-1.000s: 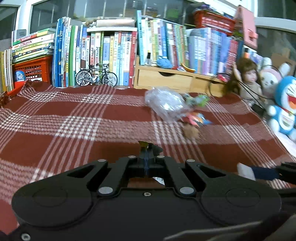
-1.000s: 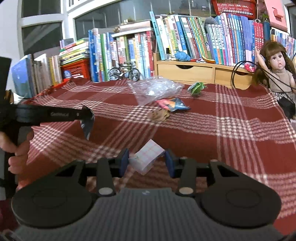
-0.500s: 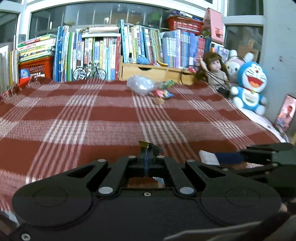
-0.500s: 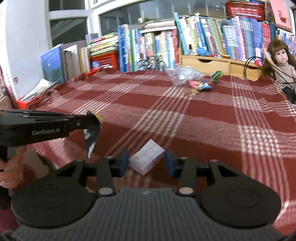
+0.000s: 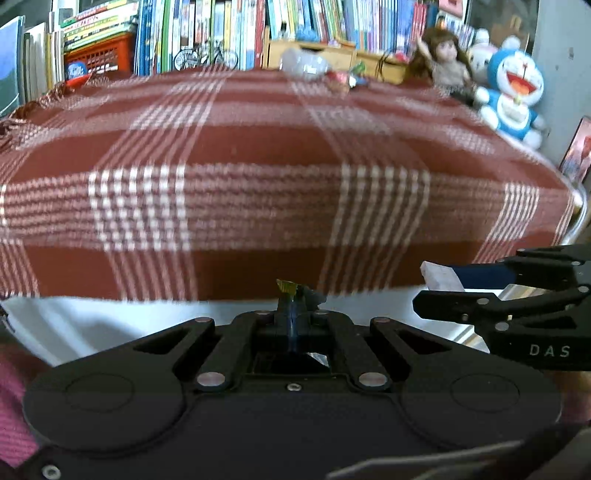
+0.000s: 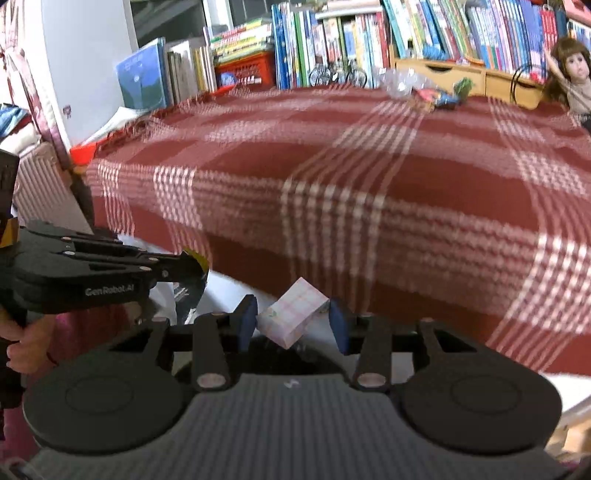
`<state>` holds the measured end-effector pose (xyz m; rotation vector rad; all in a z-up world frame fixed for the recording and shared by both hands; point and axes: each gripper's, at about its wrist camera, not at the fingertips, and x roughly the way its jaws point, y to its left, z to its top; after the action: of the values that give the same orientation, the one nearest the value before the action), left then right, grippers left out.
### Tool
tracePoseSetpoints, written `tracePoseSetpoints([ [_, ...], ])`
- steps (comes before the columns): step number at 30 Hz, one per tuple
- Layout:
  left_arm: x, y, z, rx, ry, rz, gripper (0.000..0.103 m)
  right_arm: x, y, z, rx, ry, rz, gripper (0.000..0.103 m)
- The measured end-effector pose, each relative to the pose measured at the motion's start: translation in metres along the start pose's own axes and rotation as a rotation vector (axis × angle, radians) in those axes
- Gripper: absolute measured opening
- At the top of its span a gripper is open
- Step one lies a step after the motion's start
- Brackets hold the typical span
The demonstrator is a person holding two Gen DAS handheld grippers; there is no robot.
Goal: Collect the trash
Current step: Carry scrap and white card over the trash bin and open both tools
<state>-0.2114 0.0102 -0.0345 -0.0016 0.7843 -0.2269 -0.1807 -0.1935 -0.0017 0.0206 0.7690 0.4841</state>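
My left gripper (image 5: 291,306) is shut on a silvery foil wrapper (image 5: 287,286) with a yellow edge; in the right wrist view the same wrapper (image 6: 194,286) hangs from its tips at the left. A small pale checked box (image 6: 293,317) sits tilted between the blue pads of my right gripper (image 6: 293,323), which is shut on it; the left wrist view shows the box (image 5: 441,277) at the right. Both grippers hang past the near edge of the red plaid cloth (image 5: 258,155). More trash lies far back: a clear plastic bag (image 5: 304,64) and colourful wrappers (image 6: 441,96).
Books (image 5: 207,33), a red basket (image 5: 98,55), a toy bicycle (image 5: 205,57) and a wooden drawer box (image 6: 458,74) line the far edge. A doll (image 5: 445,61) and a blue plush toy (image 5: 515,92) sit at the right. A dark opening (image 6: 295,363) lies under the right gripper.
Both grippers have pulled back from over the cloth to beyond its near edge and tipped lower, still holding the wrapper and the box. The far trash now looks smaller.
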Motion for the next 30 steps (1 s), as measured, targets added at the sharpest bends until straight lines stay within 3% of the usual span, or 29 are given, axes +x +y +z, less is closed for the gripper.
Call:
tracePoseSetpoints([
  [16,0.05,-0.001,-0.05,-0.051,0.246,0.054,0.002,0.04,0.016,-0.056,0.037,0.173,-0.033,0.048],
  [30,0.07,0.008,-0.059,-0.078,0.291,0.074,0.008,0.048,0.015,-0.061,0.051,0.211,-0.025,0.051],
])
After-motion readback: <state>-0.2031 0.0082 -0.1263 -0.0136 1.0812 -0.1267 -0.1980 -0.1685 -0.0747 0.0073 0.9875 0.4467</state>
